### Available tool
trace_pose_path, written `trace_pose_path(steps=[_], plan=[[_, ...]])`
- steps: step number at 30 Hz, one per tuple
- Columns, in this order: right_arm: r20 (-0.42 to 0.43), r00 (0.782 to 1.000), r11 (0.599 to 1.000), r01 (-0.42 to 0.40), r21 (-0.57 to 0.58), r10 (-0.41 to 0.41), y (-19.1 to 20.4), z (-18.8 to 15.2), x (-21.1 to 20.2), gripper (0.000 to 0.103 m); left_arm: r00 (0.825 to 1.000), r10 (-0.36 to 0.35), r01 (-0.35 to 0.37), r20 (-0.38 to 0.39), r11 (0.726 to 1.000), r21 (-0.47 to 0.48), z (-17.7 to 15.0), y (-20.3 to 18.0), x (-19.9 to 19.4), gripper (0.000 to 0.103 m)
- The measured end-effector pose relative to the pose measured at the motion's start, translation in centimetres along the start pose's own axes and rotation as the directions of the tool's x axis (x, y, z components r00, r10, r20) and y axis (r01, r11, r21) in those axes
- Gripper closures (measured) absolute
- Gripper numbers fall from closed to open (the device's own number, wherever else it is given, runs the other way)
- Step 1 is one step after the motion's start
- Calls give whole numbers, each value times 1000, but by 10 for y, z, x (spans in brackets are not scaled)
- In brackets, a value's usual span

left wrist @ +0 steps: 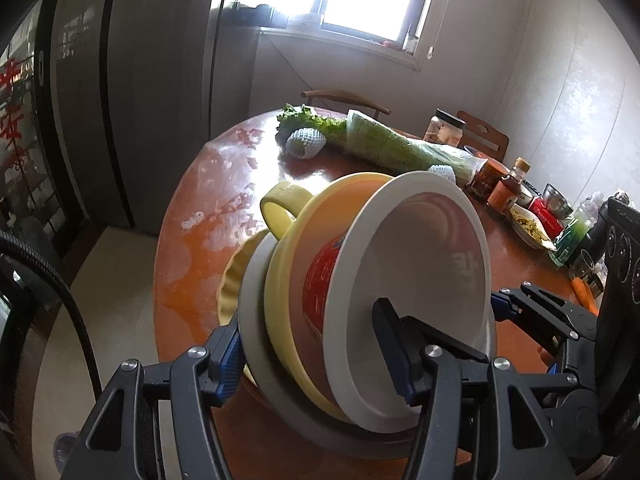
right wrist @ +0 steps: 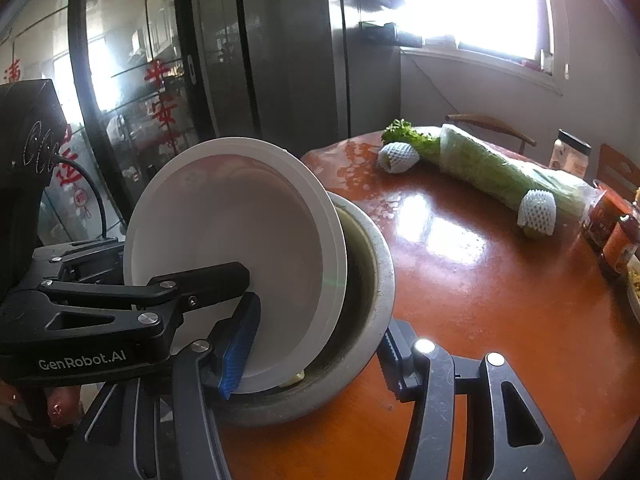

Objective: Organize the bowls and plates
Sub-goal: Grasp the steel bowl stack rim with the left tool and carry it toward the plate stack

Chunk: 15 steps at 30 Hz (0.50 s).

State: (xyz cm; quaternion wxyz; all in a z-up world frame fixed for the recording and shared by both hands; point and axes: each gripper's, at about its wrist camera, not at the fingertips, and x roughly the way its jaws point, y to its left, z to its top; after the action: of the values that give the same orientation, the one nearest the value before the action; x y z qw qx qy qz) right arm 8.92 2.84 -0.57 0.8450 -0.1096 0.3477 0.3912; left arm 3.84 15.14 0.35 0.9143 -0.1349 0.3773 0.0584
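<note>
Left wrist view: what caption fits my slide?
Two grippers carry a tilted stack of bowls over the table.

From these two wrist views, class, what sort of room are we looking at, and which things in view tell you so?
Most likely a home dining room or kitchen. A round wooden table carries wrapped leafy greens and sauce jars, wooden chairs stand behind it, and nested bowls are being handled.

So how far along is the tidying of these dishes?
Stacking looks done: a white bowl nests in a yellow handled bowl, inside a grey bowl, with a yellow fluted plate beneath. In hand: the left gripper and right gripper clamp opposite sides of the tilted stack above the table. Left: setting it down; where isn't visible.
</note>
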Motion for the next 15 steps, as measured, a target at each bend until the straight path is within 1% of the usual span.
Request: trace_pose_path(steps=[9, 15], plan=[[-34, 999, 1000, 28, -1, -28, -3, -7, 15, 47, 1000, -2, 2, -24, 1000, -4, -4, 4, 19, 44], [-33, 999, 999, 34, -2, -35, -4, -7, 17, 47, 1000, -5, 5, -13, 1000, -5, -4, 6, 19, 44]])
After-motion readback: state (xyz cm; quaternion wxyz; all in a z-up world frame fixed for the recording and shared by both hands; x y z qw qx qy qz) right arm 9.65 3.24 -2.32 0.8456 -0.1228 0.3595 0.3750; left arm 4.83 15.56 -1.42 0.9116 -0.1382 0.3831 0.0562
